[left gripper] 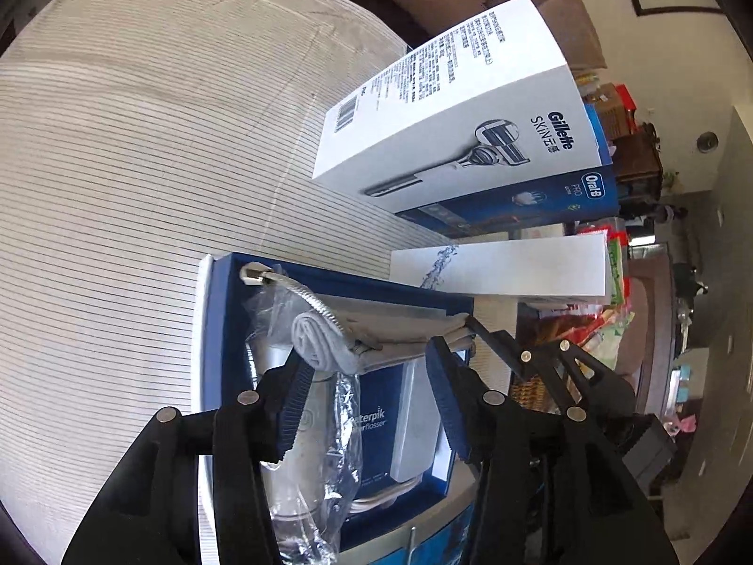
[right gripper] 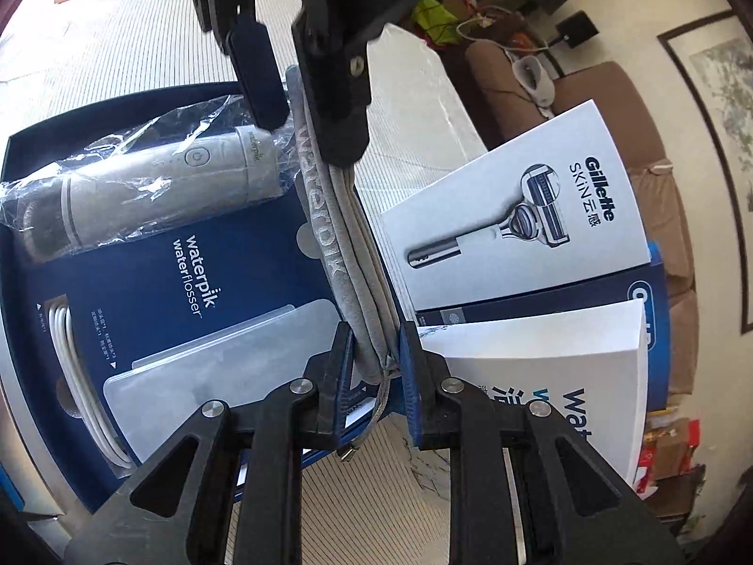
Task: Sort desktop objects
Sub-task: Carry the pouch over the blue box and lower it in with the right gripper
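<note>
A grey fabric pouch [right gripper: 346, 254] is pinched at one end between the pads of the right gripper [right gripper: 376, 358], whose jaws are pressed nearly together on it. The left gripper [left gripper: 364, 400] is seen at the pouch's far end with its jaws spread; whether its pads touch the fabric cannot be told. The pouch is held stretched between both grippers, above the edge of an open blue box [right gripper: 141, 292]. Inside that box, left of the right gripper, a bagged water flosser [right gripper: 179, 179] and a white cable [right gripper: 70, 376] are laid. To the right gripper's right, a white razor box [right gripper: 517, 216] is stacked on a blue toothbrush box [left gripper: 541, 202], on a striped tablecloth [left gripper: 141, 165]
</note>
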{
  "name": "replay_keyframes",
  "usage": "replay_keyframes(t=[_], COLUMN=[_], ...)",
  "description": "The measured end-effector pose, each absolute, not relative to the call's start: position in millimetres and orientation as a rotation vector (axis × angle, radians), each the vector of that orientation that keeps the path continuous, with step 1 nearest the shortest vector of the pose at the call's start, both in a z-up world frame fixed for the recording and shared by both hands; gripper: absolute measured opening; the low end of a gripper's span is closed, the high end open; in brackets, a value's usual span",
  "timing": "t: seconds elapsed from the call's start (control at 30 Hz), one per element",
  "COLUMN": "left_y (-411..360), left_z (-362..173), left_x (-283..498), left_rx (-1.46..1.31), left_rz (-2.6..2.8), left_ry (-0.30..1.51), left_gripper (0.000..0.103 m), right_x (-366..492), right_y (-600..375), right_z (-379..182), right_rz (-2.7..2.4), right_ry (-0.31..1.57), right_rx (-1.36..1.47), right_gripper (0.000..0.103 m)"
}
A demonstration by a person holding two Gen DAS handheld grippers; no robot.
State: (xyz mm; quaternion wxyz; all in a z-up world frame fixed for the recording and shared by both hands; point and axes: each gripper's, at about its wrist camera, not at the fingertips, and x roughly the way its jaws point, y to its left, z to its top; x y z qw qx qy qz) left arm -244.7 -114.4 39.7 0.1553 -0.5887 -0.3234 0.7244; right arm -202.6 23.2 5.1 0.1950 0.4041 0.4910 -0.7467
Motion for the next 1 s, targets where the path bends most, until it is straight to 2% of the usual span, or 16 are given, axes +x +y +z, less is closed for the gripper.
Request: replay_keyframes(t=[0.3, 0.53, 0.8, 1.0], left_y=[-114, -94, -89, -94], left_z=[66, 90, 67, 83], left_x=[-272, -269, -269, -262], left_rx=[-1.698, -1.607, -1.663, -1.601], left_rz=[2.208, 2.182, 2.114, 2.109], left_ry=[-0.695, -0.663, -0.708, -0.736], left_gripper=[0.056, 0.056, 0.056, 0.056], right_x=[-215, -213, -221, -221], right_y=[27, 18, 14, 18], right_z=[0, -3, -6, -6], right_rz=[-2.025, -1.973, -1.959, -1.945], right_ry=[1.428, 1.477, 1.474, 1.465], right_rx=[1.174, 1.150, 1.170, 1.196], right_gripper=[0.018, 0.018, 0.018, 0.018])
